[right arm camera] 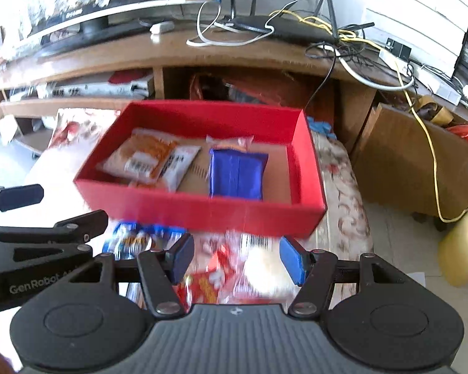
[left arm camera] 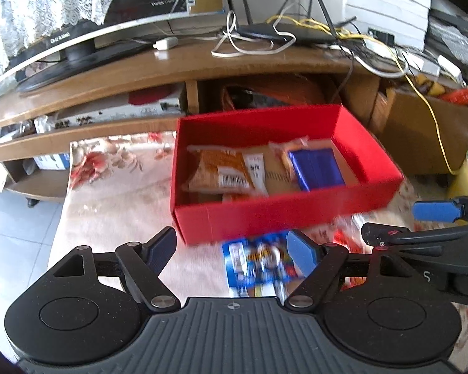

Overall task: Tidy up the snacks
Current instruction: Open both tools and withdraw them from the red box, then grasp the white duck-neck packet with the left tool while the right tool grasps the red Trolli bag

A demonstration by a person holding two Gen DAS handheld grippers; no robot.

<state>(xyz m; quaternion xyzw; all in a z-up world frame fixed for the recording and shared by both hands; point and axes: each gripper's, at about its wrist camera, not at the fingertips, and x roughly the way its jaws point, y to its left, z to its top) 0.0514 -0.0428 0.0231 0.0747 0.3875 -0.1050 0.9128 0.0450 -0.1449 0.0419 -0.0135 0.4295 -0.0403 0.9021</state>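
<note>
Both hand-held grippers hovering spread wide, pinching nothing.

Left hand-held gripper sitting just near of the red box, with the blue snack pack lying on the floral-covered surface between the pads but nearer the right pad, not touching. Pack reaching left to right, roughly along the box's near wall; blur hiding the exact axis.

Right hand-held gripper hanging over the red-and-clear snack bags, pile centred between its pads and just near of the box wall. Blue pack showing to its left, under the left tool's arm.

Already lying in the box: orange snack bag on the left, dark blue pack on the right, bare cardboard floor between.

Judging the turn of the next move: each target lying straight below and slightly near of its own tool, box directly far. Left tool nearer the blue pack, right tool nearer the red bags. Probably needing a straight drop, then a short lift over the near wall. Risk: thin crinkly film slipping out of the pads.
</note>
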